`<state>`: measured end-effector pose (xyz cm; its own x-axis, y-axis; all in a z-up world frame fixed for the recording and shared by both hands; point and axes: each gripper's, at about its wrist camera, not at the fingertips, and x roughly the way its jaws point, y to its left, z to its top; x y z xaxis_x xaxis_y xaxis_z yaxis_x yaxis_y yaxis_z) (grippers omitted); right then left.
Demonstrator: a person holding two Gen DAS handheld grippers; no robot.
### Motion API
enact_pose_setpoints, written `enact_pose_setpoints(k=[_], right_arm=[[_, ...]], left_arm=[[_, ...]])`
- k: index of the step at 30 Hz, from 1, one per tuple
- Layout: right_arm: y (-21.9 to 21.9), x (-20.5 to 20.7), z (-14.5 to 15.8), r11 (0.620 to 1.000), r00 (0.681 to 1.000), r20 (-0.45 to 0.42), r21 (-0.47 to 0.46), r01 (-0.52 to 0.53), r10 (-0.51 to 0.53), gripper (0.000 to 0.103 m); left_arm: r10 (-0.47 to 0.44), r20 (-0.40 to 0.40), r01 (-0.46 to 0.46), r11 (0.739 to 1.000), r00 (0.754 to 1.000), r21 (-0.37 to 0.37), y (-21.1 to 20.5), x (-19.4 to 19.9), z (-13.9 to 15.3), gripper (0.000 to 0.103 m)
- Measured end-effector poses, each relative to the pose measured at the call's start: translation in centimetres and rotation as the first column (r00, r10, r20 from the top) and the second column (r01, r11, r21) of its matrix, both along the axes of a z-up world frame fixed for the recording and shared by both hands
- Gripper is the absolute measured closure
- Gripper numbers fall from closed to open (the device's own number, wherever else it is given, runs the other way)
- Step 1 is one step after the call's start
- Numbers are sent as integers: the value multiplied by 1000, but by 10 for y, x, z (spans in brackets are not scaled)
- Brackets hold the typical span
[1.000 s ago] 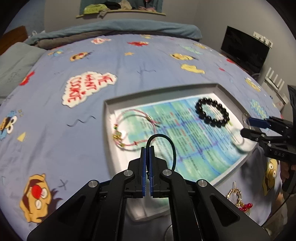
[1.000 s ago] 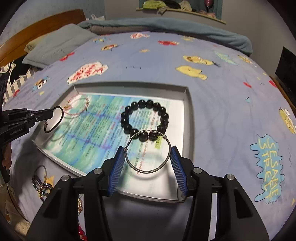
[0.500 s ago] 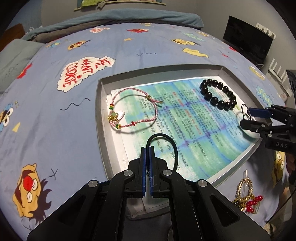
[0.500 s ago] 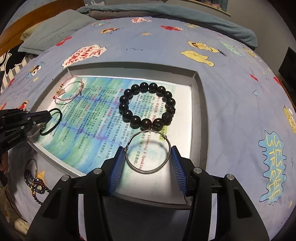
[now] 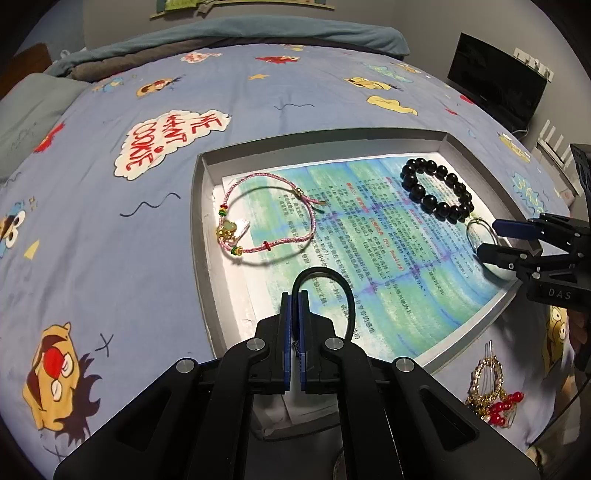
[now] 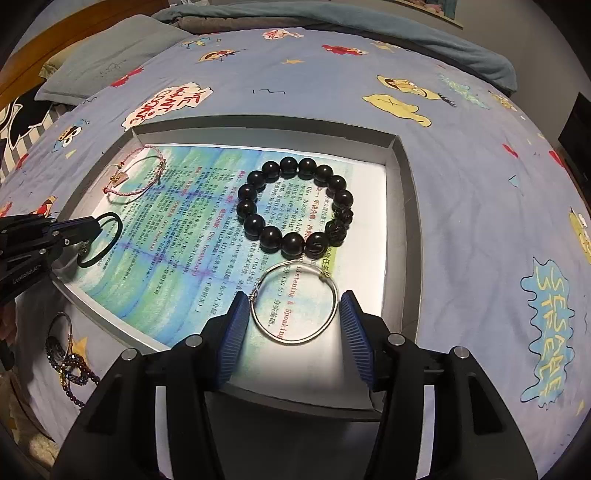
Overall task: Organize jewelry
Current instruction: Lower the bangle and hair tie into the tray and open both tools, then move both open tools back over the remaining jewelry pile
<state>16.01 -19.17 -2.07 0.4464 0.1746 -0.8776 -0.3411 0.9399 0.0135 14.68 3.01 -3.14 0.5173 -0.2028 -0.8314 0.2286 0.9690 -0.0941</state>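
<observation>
A grey tray (image 5: 197, 221) lined with printed paper lies on the bed; it also shows in the right wrist view (image 6: 406, 206). In it lie a pink cord bracelet (image 5: 269, 218), a black bead bracelet (image 6: 295, 206) and a thin silver bangle (image 6: 295, 301). My left gripper (image 5: 294, 295) is shut on a black elastic loop (image 5: 328, 280) and holds it over the tray's near left part. My right gripper (image 6: 291, 317) is open, its blue pads (image 6: 232, 332) apart from the silver bangle, which lies on the paper between them.
Loose jewelry lies on the blue cartoon bedspread outside the tray: a gold and red piece (image 5: 491, 391) and dark beaded pieces with a ring (image 6: 66, 358). A grey pillow (image 6: 107, 55) and a folded blanket (image 6: 332, 22) lie at the bed's far end.
Both grippers have come lower and closer over the tray. The right jaws have spread and the silver bangle now lies free on the paper. The left gripper still holds the black loop.
</observation>
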Motion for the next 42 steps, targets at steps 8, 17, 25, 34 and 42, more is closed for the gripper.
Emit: enact_pose_setpoints(k=[8, 17, 25, 34, 42], right_arm=[[1, -7, 7, 998, 1000, -4, 59, -14, 14, 32], [-7, -29, 32, 996, 998, 57, 92, 0, -5, 13], [-25, -63, 60, 993, 984, 164, 101, 55, -72, 6], [-44, -92, 72, 987, 971, 205, 129, 97, -122, 6], [-50, -117, 76, 988, 968, 218, 121, 96, -121, 6]], left_arm=[[-1, 15, 2, 1000, 1000, -31, -1, -5, 8, 72], [13, 111, -12, 1000, 994, -12, 0, -30, 42, 29], [60, 139, -57, 998, 988, -23, 14, -49, 60, 14], [97, 163, -93, 995, 982, -31, 24, -70, 72, 13], [105, 185, -105, 994, 977, -13, 28, -97, 79, 13]])
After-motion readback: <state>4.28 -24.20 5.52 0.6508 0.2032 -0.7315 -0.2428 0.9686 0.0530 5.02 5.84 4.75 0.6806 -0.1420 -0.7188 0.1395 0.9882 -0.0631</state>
